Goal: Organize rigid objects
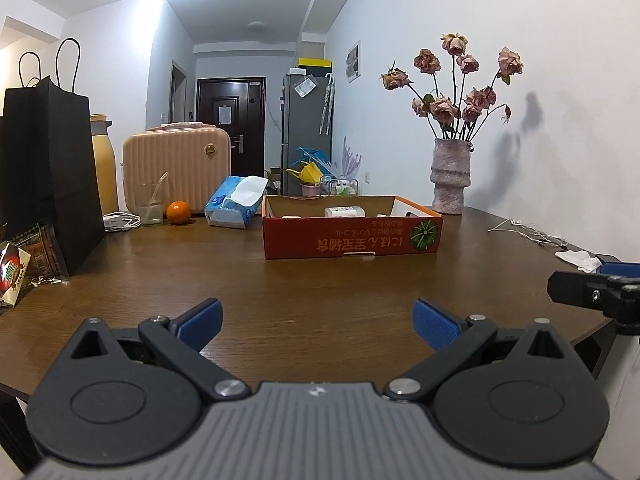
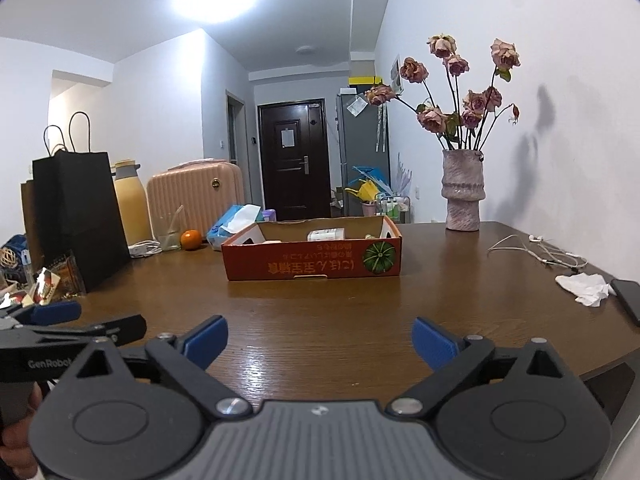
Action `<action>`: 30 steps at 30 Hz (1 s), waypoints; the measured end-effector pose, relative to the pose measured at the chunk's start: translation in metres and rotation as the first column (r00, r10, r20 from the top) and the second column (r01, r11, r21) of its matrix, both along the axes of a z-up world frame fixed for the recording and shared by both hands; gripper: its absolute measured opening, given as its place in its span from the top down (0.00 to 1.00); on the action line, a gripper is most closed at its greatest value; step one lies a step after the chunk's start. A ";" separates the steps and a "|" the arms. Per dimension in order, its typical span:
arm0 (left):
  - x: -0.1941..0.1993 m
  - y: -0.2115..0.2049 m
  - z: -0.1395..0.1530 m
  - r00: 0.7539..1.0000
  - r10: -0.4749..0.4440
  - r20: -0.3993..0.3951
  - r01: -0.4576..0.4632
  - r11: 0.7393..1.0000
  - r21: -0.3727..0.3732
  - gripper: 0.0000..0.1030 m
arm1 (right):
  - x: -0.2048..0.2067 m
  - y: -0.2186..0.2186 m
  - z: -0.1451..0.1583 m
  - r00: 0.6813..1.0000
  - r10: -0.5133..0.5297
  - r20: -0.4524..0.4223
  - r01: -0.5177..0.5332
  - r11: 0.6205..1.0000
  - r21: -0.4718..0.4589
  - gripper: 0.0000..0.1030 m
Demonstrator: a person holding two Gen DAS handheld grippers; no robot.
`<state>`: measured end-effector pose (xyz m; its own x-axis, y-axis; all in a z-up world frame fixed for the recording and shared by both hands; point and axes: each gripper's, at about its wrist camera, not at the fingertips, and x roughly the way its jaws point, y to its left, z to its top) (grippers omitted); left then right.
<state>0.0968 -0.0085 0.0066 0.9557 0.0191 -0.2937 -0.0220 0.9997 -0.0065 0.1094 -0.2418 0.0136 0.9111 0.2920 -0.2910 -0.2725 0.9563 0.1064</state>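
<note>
Dark wooden tabletop [image 1: 320,280] under ceiling light, white wall to the right, hallway with dark door behind. Left tool [image 1: 318,322] low over the near edge of the tabletop, blue fingers [image 1: 434,326] spread wide, nothing between them, touching nothing. Right tool [image 2: 320,340] likewise low over the near edge, spread wide, empty, clear of the wood. Each tool visible at the margin of the other's view, side by side.

Red cardboard box [image 1: 352,238] mid-tabletop, open-topped, well ahead of both tools. Inside: small white carton [image 1: 344,212] toward the back wall; other small items partly hidden by the front wall, possibly rigid pieces, not identifiable. Tissue pack [image 1: 234,202] just left of the box. Orange [image 1: 178,212] and clear glass [image 1: 150,202] further left, pink case [image 1: 176,168] behind them. Black paper bag [image 1: 52,168] at far left. Vase of dried roses [image 1: 450,176] at the box's right rear. White cable [image 2: 536,252] and crumpled tissue [image 2: 586,284] near the right edge.
</note>
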 end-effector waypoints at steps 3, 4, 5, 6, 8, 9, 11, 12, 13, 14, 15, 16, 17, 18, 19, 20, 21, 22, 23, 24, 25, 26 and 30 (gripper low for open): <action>-0.001 -0.002 0.000 1.000 -0.003 0.002 0.003 1.000 0.004 0.00 | -0.001 -0.002 -0.001 1.000 -0.008 0.007 0.008 1.000 0.009 0.04; -0.001 -0.002 0.000 1.000 -0.005 0.002 0.005 1.000 0.006 0.00 | -0.001 -0.003 -0.001 1.000 -0.012 0.007 0.012 1.000 0.010 0.04; -0.001 -0.002 0.000 1.000 -0.007 0.003 0.007 1.000 0.008 0.00 | -0.001 -0.004 -0.001 1.000 -0.016 0.007 0.016 1.000 0.013 0.04; -0.001 -0.002 0.000 1.000 -0.007 0.003 0.007 1.000 0.010 0.00 | -0.001 -0.005 -0.002 1.000 -0.021 0.008 0.021 1.000 0.017 0.04; -0.001 -0.003 0.000 1.000 -0.008 0.001 0.008 1.000 0.010 0.00 | -0.001 -0.006 -0.003 1.000 -0.026 0.007 0.026 0.999 0.023 0.04; -0.001 -0.003 0.000 1.000 -0.008 0.000 0.008 1.000 0.011 0.00 | -0.001 -0.006 -0.003 1.000 -0.029 0.007 0.029 0.999 0.026 0.04; -0.001 -0.004 0.000 1.000 -0.007 -0.001 0.007 1.000 0.011 0.00 | -0.001 -0.007 -0.004 1.000 -0.031 0.002 0.031 0.999 0.030 0.03; -0.001 -0.004 -0.001 1.000 -0.007 -0.003 0.007 1.000 0.011 0.00 | 0.000 -0.007 -0.004 1.000 -0.031 0.001 0.031 0.999 0.031 0.04; -0.001 -0.004 -0.001 1.000 -0.007 -0.003 0.007 1.000 0.011 0.00 | 0.000 -0.007 -0.005 1.000 -0.031 0.000 0.031 0.999 0.031 0.04; -0.001 -0.005 -0.001 1.000 -0.008 -0.003 0.008 1.000 0.013 0.00 | 0.000 -0.007 -0.004 1.000 -0.031 -0.001 0.031 0.999 0.030 0.04; -0.001 -0.004 -0.001 1.000 -0.007 -0.003 0.007 1.000 0.012 0.00 | -0.001 -0.006 -0.004 1.000 -0.030 -0.002 0.030 0.999 0.028 0.04; -0.001 -0.005 -0.001 1.000 -0.008 -0.003 0.008 1.000 0.012 0.00 | -0.001 -0.006 -0.005 1.000 -0.030 -0.003 0.030 0.999 0.028 0.04; -0.001 -0.005 -0.001 1.000 -0.009 -0.002 0.009 1.000 0.012 0.00 | 0.000 -0.006 -0.005 1.000 -0.029 -0.004 0.029 0.999 0.027 0.03; -0.001 -0.005 -0.001 1.000 -0.008 -0.002 0.008 1.000 0.013 0.00 | 0.000 -0.006 -0.005 1.000 -0.029 -0.004 0.029 0.999 0.026 0.03; -0.001 -0.005 -0.001 1.000 -0.008 0.000 0.008 1.000 0.013 0.00 | 0.000 -0.005 -0.005 1.000 -0.030 -0.005 0.030 0.999 0.026 0.03; -0.001 -0.005 -0.001 1.000 -0.009 0.000 0.009 1.000 0.014 0.00 | 0.000 -0.005 -0.005 1.000 -0.030 -0.005 0.030 0.999 0.026 0.04; -0.001 -0.004 -0.001 1.000 -0.009 0.001 0.009 1.000 0.014 0.00 | 0.000 -0.005 -0.005 1.000 -0.030 -0.006 0.031 0.999 0.025 0.03; -0.001 -0.005 -0.001 1.000 -0.008 0.000 0.008 1.000 0.014 0.00 | 0.000 -0.005 -0.005 0.999 -0.032 -0.006 0.032 0.999 0.025 0.03; -0.001 -0.005 -0.001 1.000 -0.007 0.000 0.007 1.000 0.014 0.00 | 0.000 -0.005 -0.006 0.999 -0.033 -0.007 0.033 0.999 0.026 0.03; -0.001 -0.004 -0.001 1.000 -0.008 -0.001 0.008 1.000 0.014 0.00 | -0.001 -0.006 -0.006 0.999 -0.033 -0.007 0.033 0.999 0.027 0.03; -0.001 -0.004 -0.001 1.000 -0.008 -0.001 0.008 1.000 0.014 0.00 | -0.001 -0.006 -0.006 0.999 -0.034 -0.007 0.034 0.999 0.026 0.03; -0.001 -0.004 -0.001 1.000 -0.008 0.000 0.008 1.000 0.014 0.00 | -0.001 -0.006 -0.006 0.999 -0.036 -0.006 0.036 0.999 0.026 0.03; -0.001 -0.005 -0.001 1.000 -0.008 -0.001 0.008 1.000 0.014 0.00 | -0.001 -0.006 -0.005 0.999 -0.036 -0.007 0.036 0.999 0.025 0.03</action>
<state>0.0957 -0.0131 0.0057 0.9557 0.0154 -0.2941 -0.0137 0.9999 0.0080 0.1088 -0.2479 0.0081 0.9193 0.2659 -0.2902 -0.2367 0.9625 0.1322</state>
